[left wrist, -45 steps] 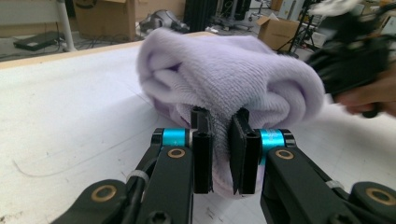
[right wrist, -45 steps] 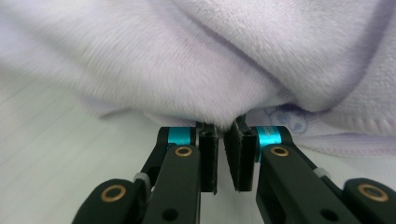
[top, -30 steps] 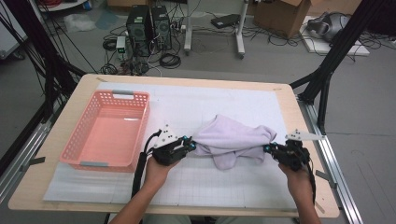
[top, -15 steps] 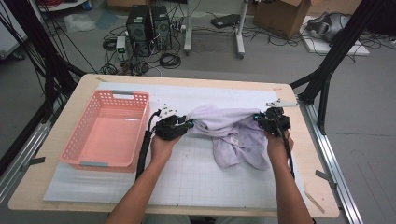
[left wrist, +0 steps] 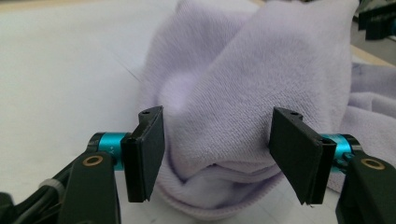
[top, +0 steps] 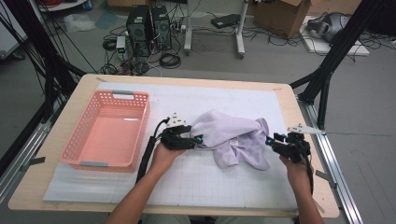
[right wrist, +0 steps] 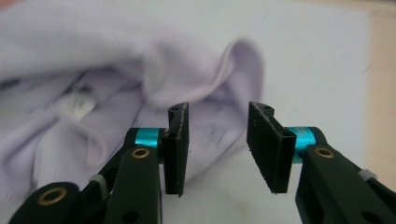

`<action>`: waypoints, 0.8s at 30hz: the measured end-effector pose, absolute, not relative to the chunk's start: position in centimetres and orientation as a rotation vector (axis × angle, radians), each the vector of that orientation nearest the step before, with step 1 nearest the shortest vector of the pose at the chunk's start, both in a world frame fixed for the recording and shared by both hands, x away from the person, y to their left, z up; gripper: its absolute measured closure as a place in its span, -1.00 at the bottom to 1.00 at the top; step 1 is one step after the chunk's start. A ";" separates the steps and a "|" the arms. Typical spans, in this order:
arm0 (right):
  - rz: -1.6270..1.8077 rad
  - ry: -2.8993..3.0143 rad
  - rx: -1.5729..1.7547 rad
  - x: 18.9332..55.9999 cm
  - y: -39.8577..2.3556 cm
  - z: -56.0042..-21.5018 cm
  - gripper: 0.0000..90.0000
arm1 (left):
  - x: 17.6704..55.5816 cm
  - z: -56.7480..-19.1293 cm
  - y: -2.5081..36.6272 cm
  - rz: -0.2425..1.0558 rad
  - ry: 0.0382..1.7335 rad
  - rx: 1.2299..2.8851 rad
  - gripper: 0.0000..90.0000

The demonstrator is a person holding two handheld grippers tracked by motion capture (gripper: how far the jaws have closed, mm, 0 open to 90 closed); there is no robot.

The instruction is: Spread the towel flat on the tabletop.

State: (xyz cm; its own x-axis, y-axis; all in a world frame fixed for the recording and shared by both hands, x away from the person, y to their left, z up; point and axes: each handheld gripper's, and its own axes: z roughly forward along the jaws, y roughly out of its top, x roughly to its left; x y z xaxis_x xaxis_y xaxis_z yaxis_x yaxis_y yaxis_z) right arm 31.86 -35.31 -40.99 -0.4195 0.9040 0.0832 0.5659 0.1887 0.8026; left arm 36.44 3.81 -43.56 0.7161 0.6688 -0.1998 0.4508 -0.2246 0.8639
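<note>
Basket: a pink basket point(top: 106, 128) sits at the left of the counter point(top: 70, 100), empty, well apart from the cloth.
Left claw: the left claw point(top: 198, 139) lies at the left edge of the lilac towel point(top: 231, 135); its jaws have just been opening and stand apart, a rolled fold between them but the pads not pressing on it.
Towel: bunched at the middle of the counter, right of the basket, between the two claws.
Right claw: the right claw point(top: 269, 139) sits at the towel's right edge; its jaws have just been opening too, parted, with nothing clamped.
Step in hand: by my reading, both ends have been let go after a fold or a shake-out.
Next move: likely fresh grips on two corners, which calls for finding true edges in the heap.
Left gripper view: shows the thick fold point(left wrist: 219, 140) reaching the gap between the pads.
Right gripper view: shows a white label point(right wrist: 80, 103) and a raised hem loop point(right wrist: 243, 60), too small to read from above.
High view: gives the basket and the whole layout.
</note>
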 end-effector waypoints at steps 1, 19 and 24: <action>1.107 2.091 1.373 31.7 -35.0 -41.8 0.23 | 36.5 -43.9 3.3 0.252 0.874 1.885 -0.23; 1.159 2.501 1.182 25.8 -33.0 -43.7 0.91 | 37.5 -39.8 7.2 0.383 0.937 1.797 0.81; 1.271 2.346 1.091 25.3 -31.9 -41.1 0.30 | 38.0 -39.8 6.0 0.356 0.921 1.780 0.80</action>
